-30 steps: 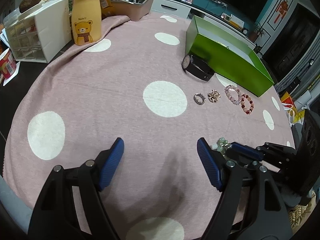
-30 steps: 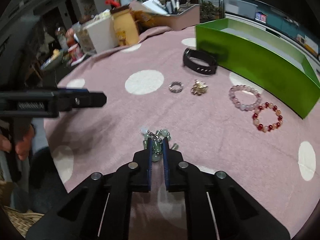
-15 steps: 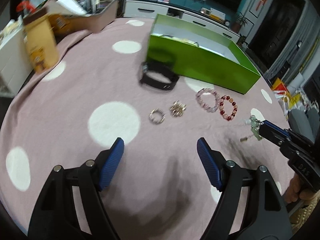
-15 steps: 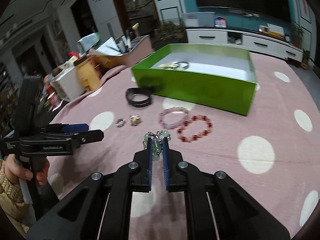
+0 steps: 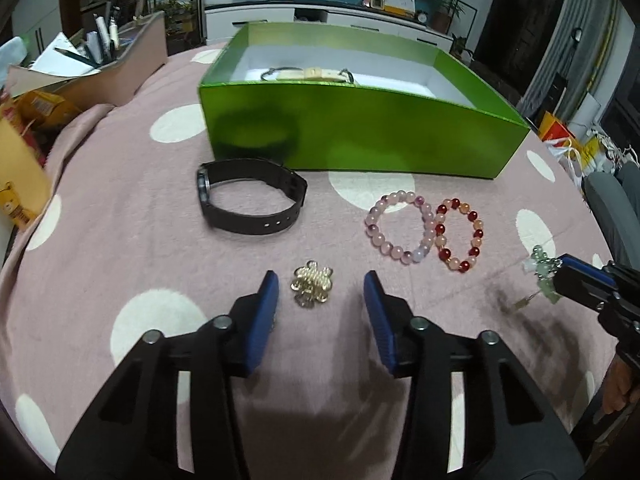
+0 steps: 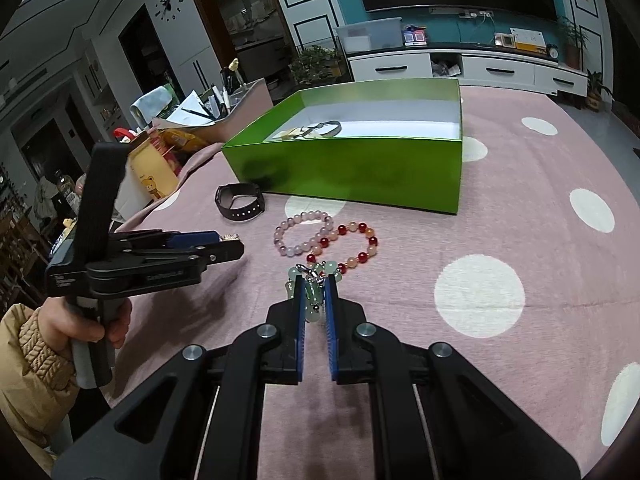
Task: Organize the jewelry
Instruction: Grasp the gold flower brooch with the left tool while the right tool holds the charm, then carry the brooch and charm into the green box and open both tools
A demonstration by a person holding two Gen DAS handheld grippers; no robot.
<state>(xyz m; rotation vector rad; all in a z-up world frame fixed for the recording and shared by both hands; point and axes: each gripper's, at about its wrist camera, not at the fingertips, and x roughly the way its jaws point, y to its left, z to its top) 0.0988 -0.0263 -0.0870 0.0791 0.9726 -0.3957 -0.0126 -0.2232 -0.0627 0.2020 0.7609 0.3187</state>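
Right gripper (image 6: 313, 300) pinching green bead charm (image 6: 312, 294), lifted clear of cloth. Green box (image 6: 360, 172) straight ahead, beyond two bead bracelets; long side faces me, open top waiting. Left gripper (image 5: 320, 292) spread wide, low over cloth, gold brooch (image 5: 312, 283) lying between its fingers, slightly forward. Left arm nearer brooch; I judge closing there comes next.

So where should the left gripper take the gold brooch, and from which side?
Across its knotted body, coming straight down from above. The gold brooch lies flat on the cloth with no stem or loop standing up, and it already sits between the open fingers of the left gripper. A low pinch across the middle looks likeliest to catch it; its edges look thin.
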